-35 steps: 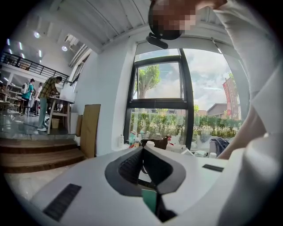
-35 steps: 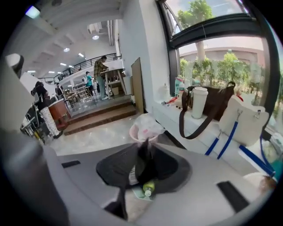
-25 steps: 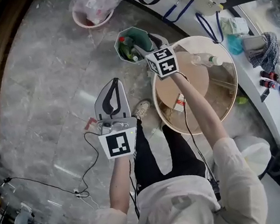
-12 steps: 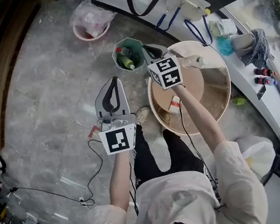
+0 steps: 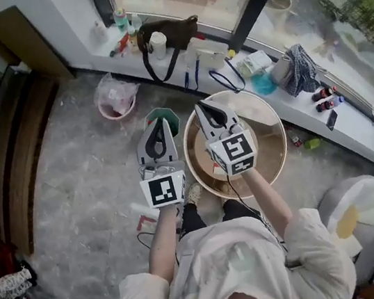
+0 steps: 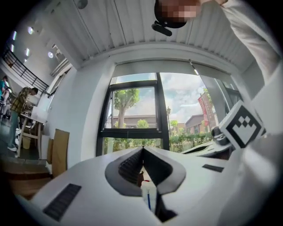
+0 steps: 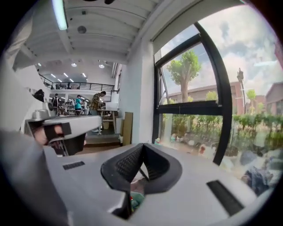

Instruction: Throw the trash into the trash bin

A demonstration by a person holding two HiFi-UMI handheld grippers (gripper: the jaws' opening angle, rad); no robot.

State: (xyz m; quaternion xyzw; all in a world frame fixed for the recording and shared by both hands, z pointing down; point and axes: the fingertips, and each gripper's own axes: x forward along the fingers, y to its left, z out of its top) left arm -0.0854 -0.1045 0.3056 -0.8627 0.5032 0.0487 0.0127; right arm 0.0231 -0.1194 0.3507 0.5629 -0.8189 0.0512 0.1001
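The green trash bin [image 5: 170, 117] stands on the floor left of the round wooden table [image 5: 271, 123], and my left gripper hides most of it. Both grippers are raised side by side in front of me, pointing toward the window. In the head view the left gripper [image 5: 157, 122] hangs over the bin with its tips together and nothing between them. The right gripper [image 5: 200, 106] is over the table's left edge; its jaws have just closed and are empty. The left gripper view shows the left gripper [image 6: 142, 149] shut against the window. The right gripper [image 7: 142, 156] looks the same in its own view.
A pink basin [image 5: 113, 99] with a plastic bag in it sits on the floor to the left of the bin. The window ledge behind carries a black bag [image 5: 167, 31], a cup [image 5: 157, 44], bottles and a cloth [image 5: 299, 68]. A white seat [image 5: 354, 204] is at the right.
Both grippers have risen from low over the floor and bin to near head height. The right gripper, open over the bin a second ago, is now shut. The view has tilted up to the window.
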